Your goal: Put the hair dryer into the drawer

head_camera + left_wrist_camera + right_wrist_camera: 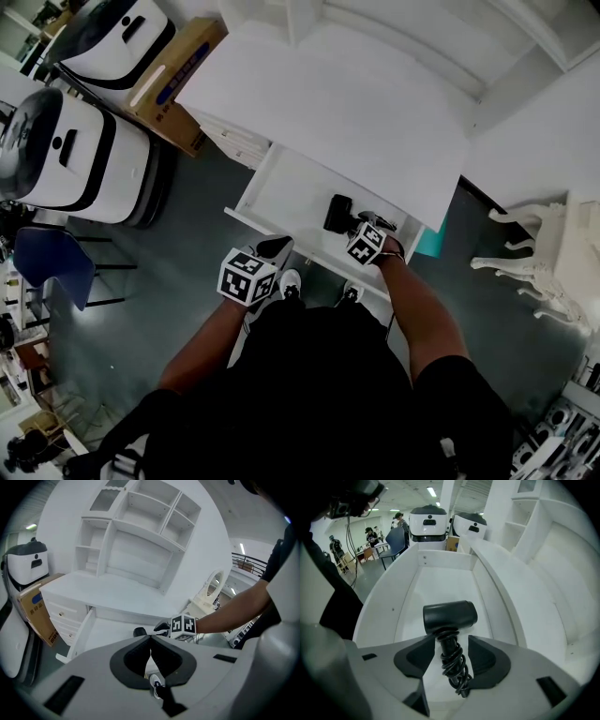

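Inside the drawer: a black plastic hair dryer [450, 616] lies on the drawer floor, its round barrel pointing away from the person and its handle pointing back towards the right gripper.
Cord: a black cable [453, 665] is wound in loops around the dryer's handle.
Right gripper [451, 638]: its jaws stand apart on either side of the cord-wrapped handle, and a sliver of white drawer floor shows between each pad and the handle. In the head view it reaches over the drawer's front edge [354, 228], just behind the dryer [336, 212].
Left gripper [150, 638]: its jaws are closed tip to tip with nothing between them. In the head view it hangs at the drawer's front edge [279, 247], to the left of the right gripper.
Drawer: a shallow white wooden drawer [298, 186] is pulled out from under the tabletop; apart from the dryer, only bare white floor shows.
Dressing table: a white table with a flat top [328, 94] and an open shelf unit [140, 522] rising at the back.
Left of the table: a brown cardboard box [173, 75] stands against the table's side, and two white machines with black bands [75, 159] are beside it.
Floor further out: a blue chair [52, 262] is at the left, and a white carved chair [548, 253] is at the right.
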